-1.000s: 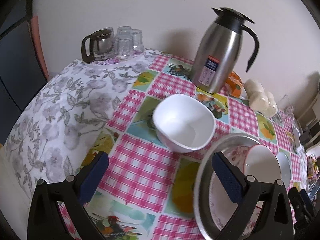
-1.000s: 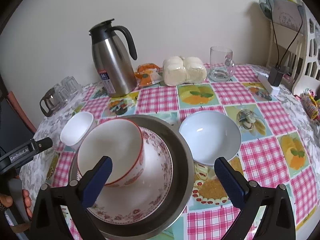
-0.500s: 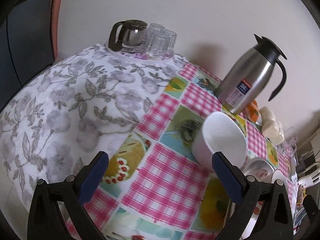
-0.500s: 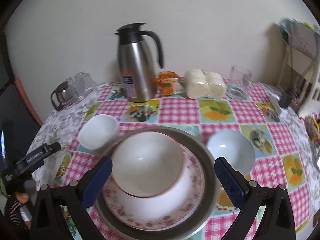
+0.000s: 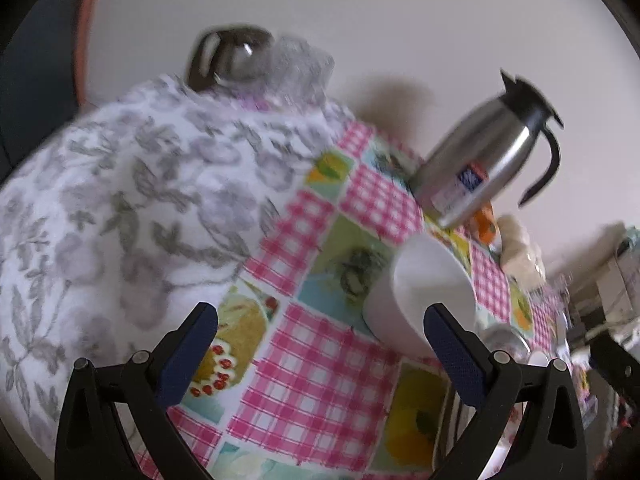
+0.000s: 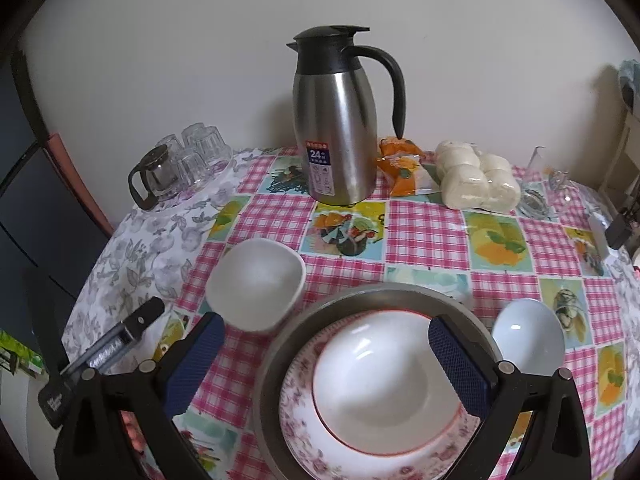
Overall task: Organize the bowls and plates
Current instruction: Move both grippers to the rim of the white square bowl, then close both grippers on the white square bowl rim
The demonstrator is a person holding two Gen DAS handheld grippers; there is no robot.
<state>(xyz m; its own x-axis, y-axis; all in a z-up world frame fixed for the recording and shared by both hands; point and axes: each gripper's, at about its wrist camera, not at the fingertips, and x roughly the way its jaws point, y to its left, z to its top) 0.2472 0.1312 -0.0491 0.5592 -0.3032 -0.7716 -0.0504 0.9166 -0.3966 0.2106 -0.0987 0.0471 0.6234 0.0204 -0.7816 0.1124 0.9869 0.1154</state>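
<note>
Left tool [image 5: 320, 332]: your jaws gape wide, empty, the white bowl [image 5: 424, 300] beside the right finger.
Right tool [image 6: 326, 342]: wide open, empty, above the red-rimmed bowl [image 6: 380, 380].

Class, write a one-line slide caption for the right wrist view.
Open right gripper above a red-rimmed bowl stacked on a floral plate.

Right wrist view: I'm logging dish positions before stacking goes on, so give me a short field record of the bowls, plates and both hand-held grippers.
stack: rimmed bowl on floral plate, inside metal basin
square bowl: alone on cloth, left of basin
round bowl: alone on cloth, right of basin
right hand-held gripper: open, empty, over the stack
left hand-held gripper: open, empty, square bowl at its right finger
behind: flask, buns, glasses
</note>
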